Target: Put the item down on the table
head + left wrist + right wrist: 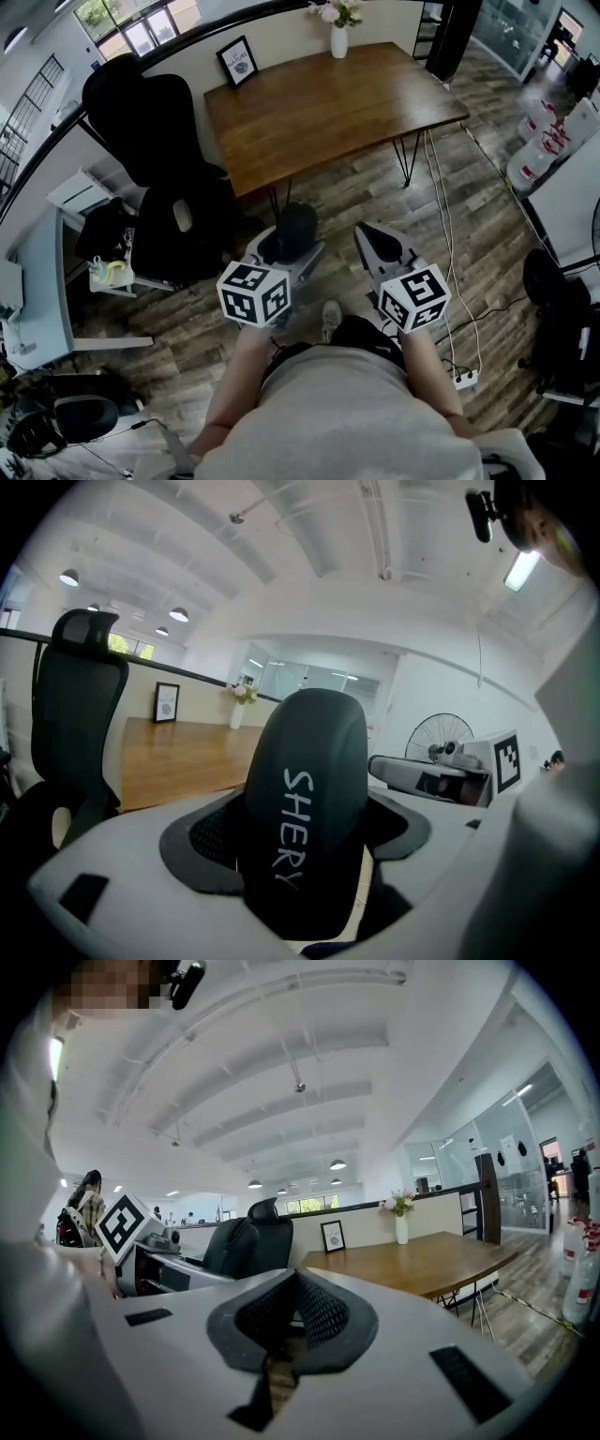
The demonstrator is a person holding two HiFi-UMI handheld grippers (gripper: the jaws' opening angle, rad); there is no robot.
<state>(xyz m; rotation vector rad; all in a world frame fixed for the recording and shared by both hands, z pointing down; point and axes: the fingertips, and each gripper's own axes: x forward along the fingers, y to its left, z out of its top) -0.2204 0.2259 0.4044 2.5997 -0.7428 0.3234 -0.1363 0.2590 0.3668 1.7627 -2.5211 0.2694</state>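
Our left tongs (298, 841) squeeze a black rounded case (309, 780) with white letters on it, one pad on each side. Our right tongs (286, 1324) are pressed together with nothing in them. We hold both side by side above the wooden floor (441, 225). The case is up in the air, near the brown tabletop (328, 108) but not on it. A white vase (338, 40) and a small framed picture (237, 61) stand at its far edge. A black chair (141, 112) is on its left.

two grippers, left gripper (292, 247) and right gripper (372, 234); one black case (298, 225); far off, one table (328, 112), one vase (338, 41), one framed picture (237, 60).
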